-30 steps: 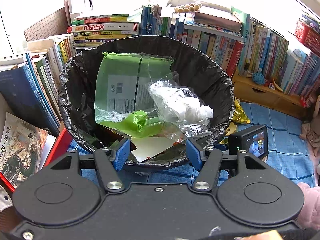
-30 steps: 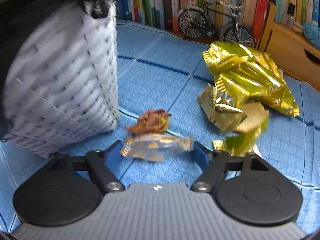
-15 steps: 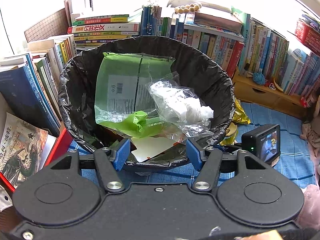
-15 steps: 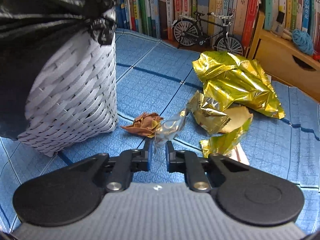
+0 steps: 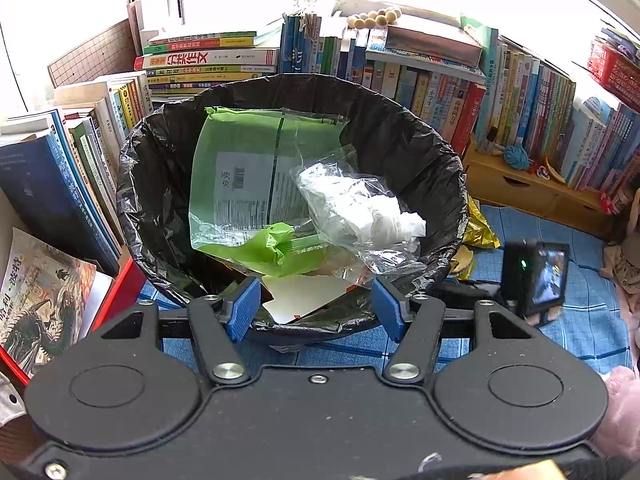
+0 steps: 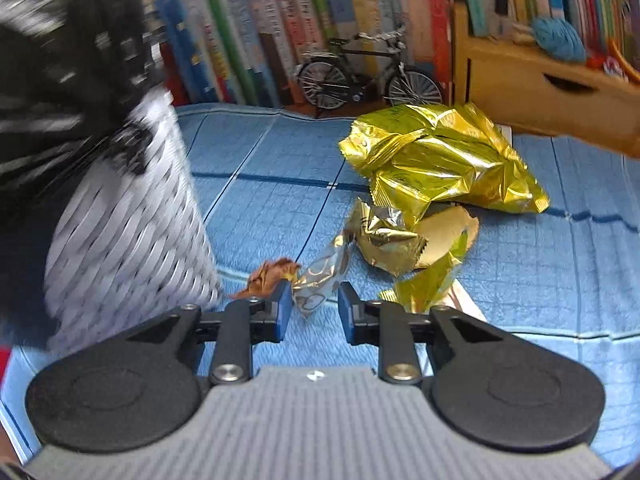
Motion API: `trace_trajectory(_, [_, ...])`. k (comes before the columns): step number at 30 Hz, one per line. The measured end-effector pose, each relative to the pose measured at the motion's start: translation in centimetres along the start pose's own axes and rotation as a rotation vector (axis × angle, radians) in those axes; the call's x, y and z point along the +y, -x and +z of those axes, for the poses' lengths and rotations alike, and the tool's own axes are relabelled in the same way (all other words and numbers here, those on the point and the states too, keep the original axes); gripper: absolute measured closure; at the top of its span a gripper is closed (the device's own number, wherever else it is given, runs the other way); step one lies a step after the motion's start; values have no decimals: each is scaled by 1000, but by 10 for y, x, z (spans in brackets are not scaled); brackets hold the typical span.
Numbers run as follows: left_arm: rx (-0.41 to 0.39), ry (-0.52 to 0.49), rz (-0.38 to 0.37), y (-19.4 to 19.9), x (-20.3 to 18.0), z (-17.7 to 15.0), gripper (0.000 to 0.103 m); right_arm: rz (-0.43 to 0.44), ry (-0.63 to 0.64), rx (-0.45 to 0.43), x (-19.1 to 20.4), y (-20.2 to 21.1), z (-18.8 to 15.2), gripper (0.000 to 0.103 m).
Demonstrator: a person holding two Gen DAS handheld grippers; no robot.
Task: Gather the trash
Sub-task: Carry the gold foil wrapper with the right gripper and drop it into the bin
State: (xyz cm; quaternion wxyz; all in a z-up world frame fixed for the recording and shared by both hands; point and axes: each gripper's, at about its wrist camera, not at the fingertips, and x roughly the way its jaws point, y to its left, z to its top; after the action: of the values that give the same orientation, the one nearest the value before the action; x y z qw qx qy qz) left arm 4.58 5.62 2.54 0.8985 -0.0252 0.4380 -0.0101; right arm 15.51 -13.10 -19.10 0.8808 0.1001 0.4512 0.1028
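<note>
The silvery candy wrapper [image 6: 320,280] was crumpled and translucent, with faint gold rings printed on it, one twisted end pointing up and away. It sat between the blue fingers of the right gripper [image 6: 313,307], touching the left pad [image 6: 285,307] while a gap showed at the other — the jaws partly apart, not pinching it. At its left lay a small brown crumpled wrapper [image 6: 267,276], and further left the white woven basket [image 6: 120,232], blurred, with its black liner [image 5: 420,152] folded over the rim. To the right lay gold foil bags [image 6: 436,160] in a heap, all on a blue quilted mat [image 6: 560,264].

From the left wrist view, the left gripper [image 5: 316,308] stood wide open and empty just over the basket's near rim; inside were a green plastic bag [image 5: 244,168], clear film around white tissue [image 5: 368,208] and a white card [image 5: 304,292]. Books [image 5: 520,92] lined the shelves behind — a model bicycle [image 6: 368,76] stood before them beside a wooden drawer unit [image 6: 540,92].
</note>
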Motion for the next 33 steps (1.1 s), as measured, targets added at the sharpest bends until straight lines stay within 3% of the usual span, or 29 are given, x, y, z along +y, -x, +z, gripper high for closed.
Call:
trace_trajectory(5, [8, 5, -6, -2, 0, 1, 44, 22, -123, -2, -2, -15, 11, 57])
trace_trajectory(7, [12, 9, -10, -3, 1, 2, 44, 26, -162, -3, -2, -21, 15, 51])
trace_trajectory(11, [17, 12, -12, -5, 1, 3, 44, -44, -204, -9, -1, -33, 23, 47])
trace_trajectory(13, [20, 12, -12, -6, 1, 4, 44, -78, -213, 29, -1, -43, 26, 65])
trace_trajectory(14, [22, 13, -12, -7, 2, 4, 44, -98, -216, 56, -2, -48, 29, 89])
trace_trajectory(18, [25, 13, -13, -7, 2, 4, 44, -92, -251, 71, -6, -42, 29, 91])
trace_trajectory(25, [23, 14, -16, -6, 2, 5, 44, -8, -245, 0, -16, 15, 38, 91])
trace_trajectory(33, [6, 12, -21, 2, 4, 1, 44, 217, -113, -202, 5, 138, 78, 91])
